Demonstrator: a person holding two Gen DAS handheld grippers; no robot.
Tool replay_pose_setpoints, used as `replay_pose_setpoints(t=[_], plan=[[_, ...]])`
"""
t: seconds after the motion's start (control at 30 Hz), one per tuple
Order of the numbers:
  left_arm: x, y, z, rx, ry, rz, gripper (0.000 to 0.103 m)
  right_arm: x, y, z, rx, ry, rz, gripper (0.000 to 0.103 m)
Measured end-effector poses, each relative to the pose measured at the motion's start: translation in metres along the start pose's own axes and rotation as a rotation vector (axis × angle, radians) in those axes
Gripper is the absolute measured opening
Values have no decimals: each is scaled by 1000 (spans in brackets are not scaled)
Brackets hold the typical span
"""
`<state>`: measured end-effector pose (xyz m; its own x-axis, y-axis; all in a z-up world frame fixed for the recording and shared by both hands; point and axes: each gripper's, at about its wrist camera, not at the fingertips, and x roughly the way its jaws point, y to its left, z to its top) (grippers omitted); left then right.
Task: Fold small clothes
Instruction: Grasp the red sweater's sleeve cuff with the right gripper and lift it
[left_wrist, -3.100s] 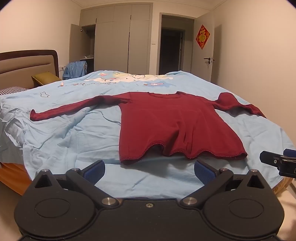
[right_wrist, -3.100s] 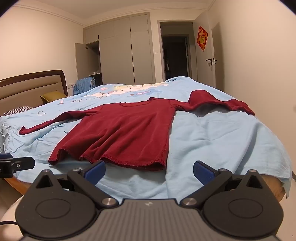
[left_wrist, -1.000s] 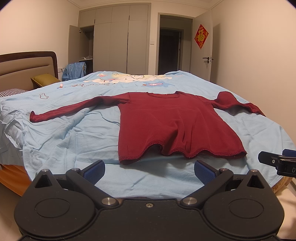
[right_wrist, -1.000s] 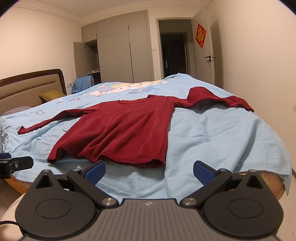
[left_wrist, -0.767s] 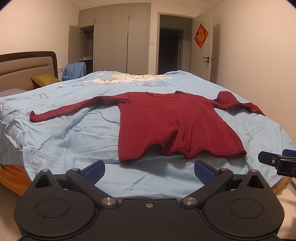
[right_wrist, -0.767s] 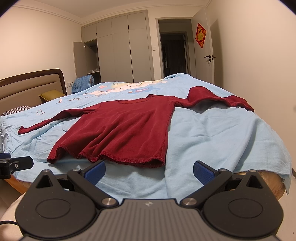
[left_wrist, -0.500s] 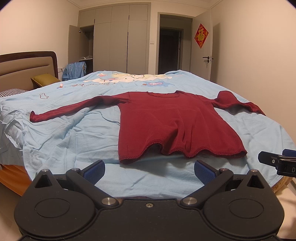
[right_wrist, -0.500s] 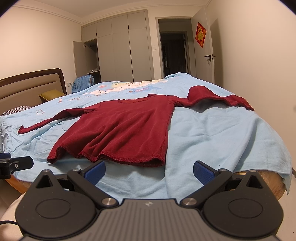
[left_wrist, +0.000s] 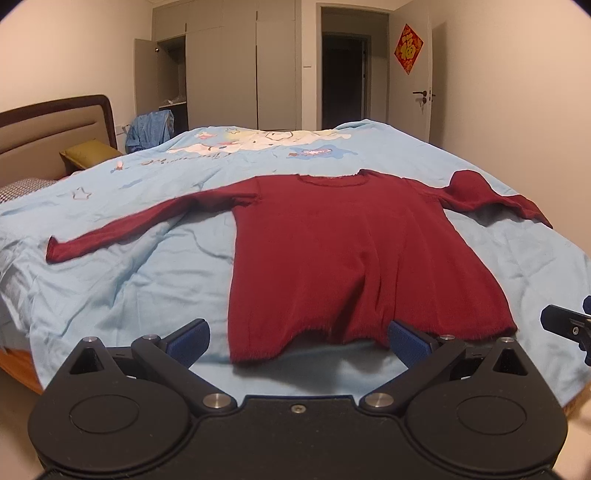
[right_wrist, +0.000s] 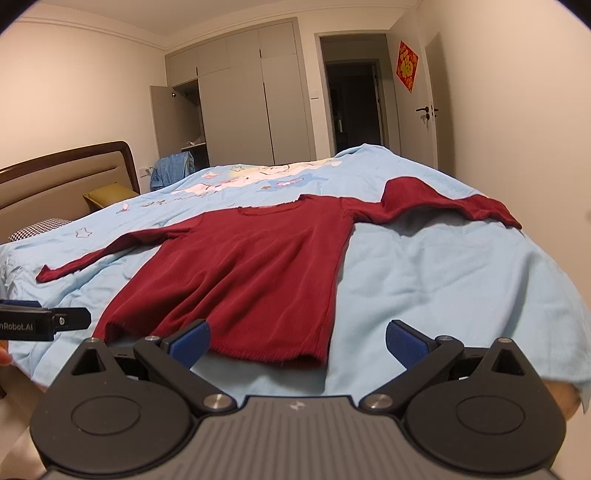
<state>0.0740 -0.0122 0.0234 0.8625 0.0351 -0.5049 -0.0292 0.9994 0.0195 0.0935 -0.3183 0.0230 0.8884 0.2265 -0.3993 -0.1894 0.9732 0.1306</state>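
With the red sweater (left_wrist: 354, 251) lying flat on the blue bedspread (left_wrist: 147, 280), both the left gripper (left_wrist: 297, 338) and right gripper (right_wrist: 297, 338) gape wide and empty, so each should probably pinch one hem corner squarely.

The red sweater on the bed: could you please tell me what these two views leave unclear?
- Red sweater: hem edge blurred in both views; the left gripper finger covers part.
- Right sleeve: humped; underside hidden.
- Right gripper: cut off by the frame edge in the left wrist view.
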Motion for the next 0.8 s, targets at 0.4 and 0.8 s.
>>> replay_pose_setpoints(t=[0.4, 0.8], plan=[[74, -13, 70, 61, 8, 18, 102, 71, -35, 56, 33, 2, -50, 103], [175, -28, 120, 77, 34, 50, 102, 159, -124, 93, 177, -34, -82, 103]])
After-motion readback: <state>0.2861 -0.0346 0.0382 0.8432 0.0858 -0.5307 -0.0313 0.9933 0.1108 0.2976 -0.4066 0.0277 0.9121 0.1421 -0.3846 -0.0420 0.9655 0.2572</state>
